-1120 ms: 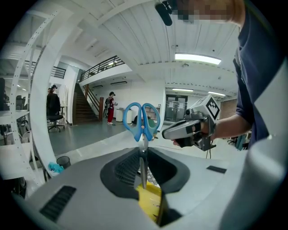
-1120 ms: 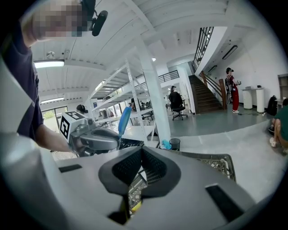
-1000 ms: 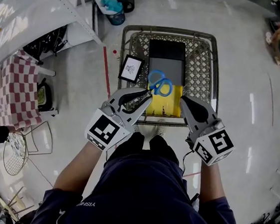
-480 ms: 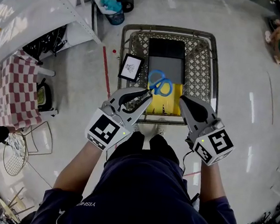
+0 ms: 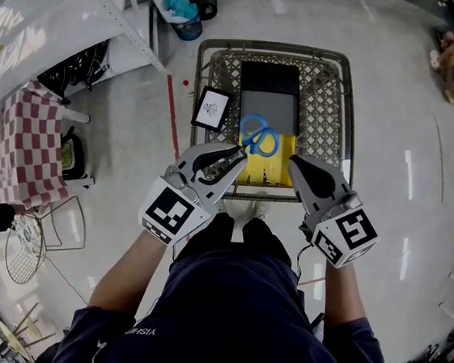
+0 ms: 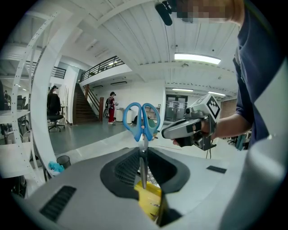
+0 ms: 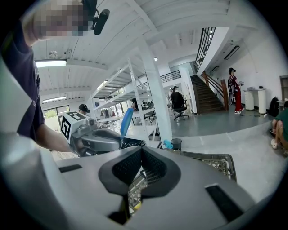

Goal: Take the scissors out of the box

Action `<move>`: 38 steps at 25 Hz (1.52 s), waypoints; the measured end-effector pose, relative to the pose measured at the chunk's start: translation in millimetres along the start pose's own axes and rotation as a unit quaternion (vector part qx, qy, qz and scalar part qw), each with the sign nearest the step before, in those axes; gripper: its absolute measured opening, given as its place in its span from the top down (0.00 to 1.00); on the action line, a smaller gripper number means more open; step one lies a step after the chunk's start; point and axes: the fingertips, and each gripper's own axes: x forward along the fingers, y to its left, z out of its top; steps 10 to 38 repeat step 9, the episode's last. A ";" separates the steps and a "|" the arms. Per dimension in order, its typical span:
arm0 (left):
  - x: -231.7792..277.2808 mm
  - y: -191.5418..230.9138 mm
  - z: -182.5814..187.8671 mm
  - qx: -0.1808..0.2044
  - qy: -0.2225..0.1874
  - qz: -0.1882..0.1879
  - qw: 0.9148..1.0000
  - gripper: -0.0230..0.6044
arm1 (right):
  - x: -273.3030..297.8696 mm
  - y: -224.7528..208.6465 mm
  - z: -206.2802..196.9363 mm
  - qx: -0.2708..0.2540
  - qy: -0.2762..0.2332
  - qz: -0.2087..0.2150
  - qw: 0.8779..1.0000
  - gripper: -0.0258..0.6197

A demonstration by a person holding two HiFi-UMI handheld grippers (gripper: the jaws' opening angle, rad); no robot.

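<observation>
Two claws hang over the near end of a wire cart [image 5: 327, 107], but only one is working. Our left claw [image 5: 240, 152] is clenched on the scissors [image 5: 258, 136]. Its own view shows the steel blades pinched edge-on between the pads, with the blue handle loops sticking out past the tips. We judge that pinching the blades keeps them shut, so nothing sharp swings open, and leaves the loops free for setting down.

From the head view the scissors sit over the box [image 5: 271, 112], about where its grey middle meets its yellow near part. In the left claw's view the loops stand against the open hall rather than against any wall of the box, so we take them to be lifted clear of it.

Our right claw [image 5: 300, 169] is closed on nothing, just right of the box's near end and apart from it. It is probably kept there to stay out of the way yet close enough to steady the box. What remains, as we see it, is to carry the scissors past the cart's rim.
</observation>
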 end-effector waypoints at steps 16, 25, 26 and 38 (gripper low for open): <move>2.2 -0.2 -0.3 -0.007 0.003 0.006 1.000 0.84 | 1.4 -0.7 -2.0 -0.002 0.004 0.006 1.000 0.93; 2.2 -0.2 -0.3 -0.007 0.003 0.006 1.000 0.84 | 1.4 -0.7 -2.0 -0.002 0.004 0.006 1.000 0.93; 2.2 -0.2 -0.3 -0.007 0.003 0.006 1.000 0.84 | 1.4 -0.7 -2.0 -0.002 0.004 0.006 1.000 0.93; 2.2 -0.2 -0.3 -0.007 0.003 0.006 1.000 0.84 | 1.4 -0.7 -2.0 -0.002 0.004 0.006 1.000 0.93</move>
